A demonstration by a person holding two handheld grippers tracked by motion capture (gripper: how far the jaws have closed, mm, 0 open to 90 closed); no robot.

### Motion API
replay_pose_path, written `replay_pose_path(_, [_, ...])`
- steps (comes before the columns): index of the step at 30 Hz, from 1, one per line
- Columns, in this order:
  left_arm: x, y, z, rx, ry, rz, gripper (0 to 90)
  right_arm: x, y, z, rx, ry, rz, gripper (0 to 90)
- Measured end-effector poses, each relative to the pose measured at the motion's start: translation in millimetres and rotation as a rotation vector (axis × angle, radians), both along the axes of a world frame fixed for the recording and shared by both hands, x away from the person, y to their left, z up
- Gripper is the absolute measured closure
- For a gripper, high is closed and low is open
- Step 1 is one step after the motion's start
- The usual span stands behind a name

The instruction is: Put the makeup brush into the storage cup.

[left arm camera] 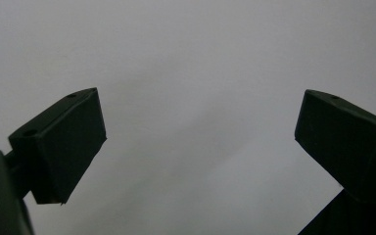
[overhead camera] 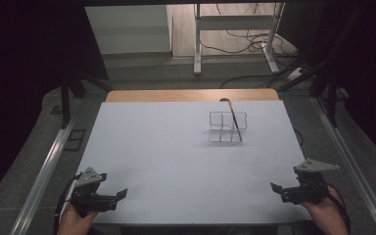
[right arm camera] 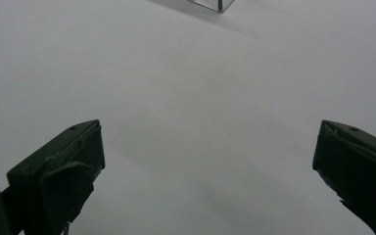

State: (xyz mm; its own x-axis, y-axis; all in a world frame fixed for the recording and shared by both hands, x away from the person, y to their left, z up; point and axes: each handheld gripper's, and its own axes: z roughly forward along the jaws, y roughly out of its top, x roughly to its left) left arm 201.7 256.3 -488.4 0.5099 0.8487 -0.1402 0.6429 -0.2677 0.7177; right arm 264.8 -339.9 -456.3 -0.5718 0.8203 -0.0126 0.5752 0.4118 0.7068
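Observation:
A clear four-cell organizer [overhead camera: 227, 127] stands on the white table top [overhead camera: 166, 156], right of centre toward the far edge. A dark thin stick, like a pen or brush [overhead camera: 235, 122], leans in one of its right-hand cells. My left gripper [overhead camera: 117, 196] rests at the near left corner, jaws wide apart with nothing between them [left arm camera: 198, 127]. My right gripper [overhead camera: 276, 190] sits at the near right corner, also open and empty [right arm camera: 208, 156]. A corner of the organizer [right arm camera: 210, 4] peeks in at the top of the right gripper view.
A wooden strip [overhead camera: 191, 95] edges the far side of the table. Metal rails [overhead camera: 49, 166] run along both sides. Beyond the table stand a white desk frame [overhead camera: 235, 29] and loose cables on the floor [overhead camera: 254, 46].

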Motion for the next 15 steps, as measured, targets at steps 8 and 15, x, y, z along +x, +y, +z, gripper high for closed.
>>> replay_pose_path(8, [0.2, 0.1, -0.1, 0.001, 0.000, -0.001, 5.1, -4.2, -6.0, -0.7, -0.004, 0.001, -0.017, 0.0])
replay_pose_path(15, [0.3, 0.2, -0.2, 0.001, 0.000, -0.001, 5.1, -7.2, -11.1, -0.3, -0.008, -0.009, -0.034, 0.0])
